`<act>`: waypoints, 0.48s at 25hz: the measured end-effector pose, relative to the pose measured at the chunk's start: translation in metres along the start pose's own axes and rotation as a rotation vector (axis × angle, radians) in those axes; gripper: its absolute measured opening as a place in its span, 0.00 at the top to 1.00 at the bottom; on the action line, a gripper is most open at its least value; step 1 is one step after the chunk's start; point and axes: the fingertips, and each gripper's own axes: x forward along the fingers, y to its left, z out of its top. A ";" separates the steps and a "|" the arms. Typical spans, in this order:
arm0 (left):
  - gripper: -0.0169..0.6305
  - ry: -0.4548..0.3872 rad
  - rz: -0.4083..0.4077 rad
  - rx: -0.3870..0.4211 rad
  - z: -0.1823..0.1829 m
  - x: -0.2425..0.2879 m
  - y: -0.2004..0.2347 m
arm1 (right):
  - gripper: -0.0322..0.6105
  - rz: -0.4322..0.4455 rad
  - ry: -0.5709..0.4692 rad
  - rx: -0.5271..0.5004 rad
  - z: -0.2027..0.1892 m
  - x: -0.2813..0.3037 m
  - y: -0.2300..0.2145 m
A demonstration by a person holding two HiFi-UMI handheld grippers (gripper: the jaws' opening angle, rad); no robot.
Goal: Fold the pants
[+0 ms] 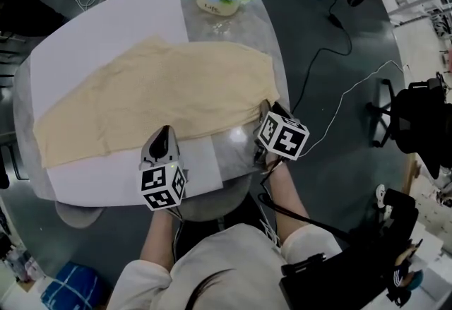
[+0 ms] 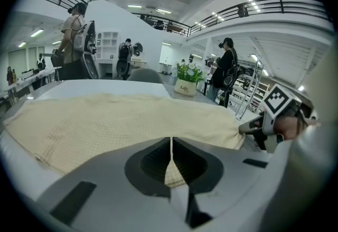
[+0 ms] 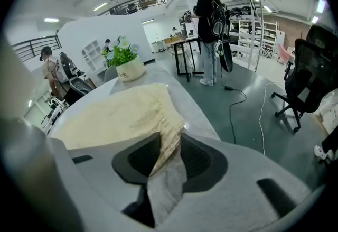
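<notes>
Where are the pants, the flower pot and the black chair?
pants (image 1: 162,90), head view, middle of the cloth.
flower pot (image 1: 218,5), head view, its white side.
black chair (image 3: 314,67), right gripper view, its backrest.

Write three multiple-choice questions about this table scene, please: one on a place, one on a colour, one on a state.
1. Where does the flower pot stand?
A. at the far edge of the table, beyond the pants
B. on the pants
C. inside a box

2. What colour are the pants?
A. blue
B. beige
C. black

3. How do the jaws of the right gripper stand?
A. together, with nothing in them
B. apart, with cloth of the pants between them
C. clamped on the flower pot

Answers: 1 A, the head view shows it past the pants' far edge; 2 B, the cloth is pale beige in every view; 3 B, the right gripper view shows a gap with cloth in it.
</notes>
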 end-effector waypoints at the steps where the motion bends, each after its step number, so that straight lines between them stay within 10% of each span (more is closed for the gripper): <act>1: 0.95 -0.002 0.001 -0.002 0.001 0.000 0.000 | 0.77 -0.008 0.003 -0.008 0.000 0.000 0.000; 12: 0.95 -0.011 0.020 -0.033 0.001 -0.004 0.014 | 0.91 -0.010 -0.005 -0.070 0.005 0.001 0.009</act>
